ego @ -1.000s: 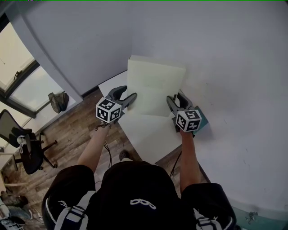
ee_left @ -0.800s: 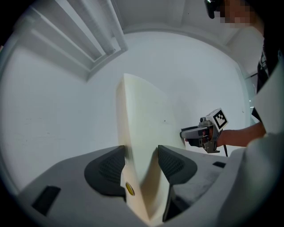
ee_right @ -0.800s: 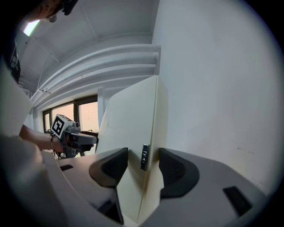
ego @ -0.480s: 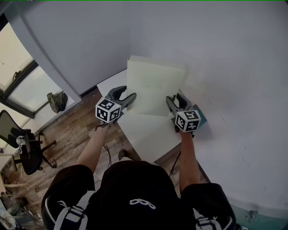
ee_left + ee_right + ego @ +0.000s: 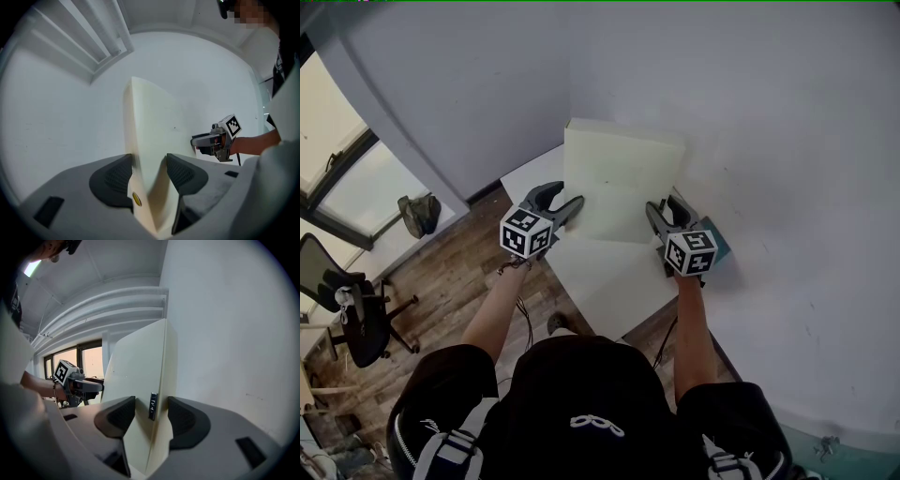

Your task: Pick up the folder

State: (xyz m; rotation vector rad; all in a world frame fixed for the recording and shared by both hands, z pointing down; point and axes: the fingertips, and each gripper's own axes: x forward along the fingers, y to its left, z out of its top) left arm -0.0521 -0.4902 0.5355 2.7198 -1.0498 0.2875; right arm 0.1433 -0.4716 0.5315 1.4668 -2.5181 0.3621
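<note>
A thick cream folder (image 5: pixel 619 178) is held up on edge between both grippers, above a white table (image 5: pixel 614 281). My left gripper (image 5: pixel 570 206) clamps the folder's left edge, and its pads press on both faces of the folder (image 5: pixel 150 136). My right gripper (image 5: pixel 660 210) clamps the right edge the same way, with the folder (image 5: pixel 140 371) squeezed between its pads. In the left gripper view, the left gripper (image 5: pixel 149 174) shows the right gripper (image 5: pixel 213 140) across the folder. Seen from the right gripper (image 5: pixel 151 414), the left gripper (image 5: pixel 75 383) is beyond the folder.
A white wall (image 5: pixel 750 122) stands close behind and to the right of the folder. A teal object (image 5: pixel 724 249) sits by the right gripper. Wooden floor at the left holds an office chair (image 5: pixel 347 305) and a dark bag (image 5: pixel 420 212).
</note>
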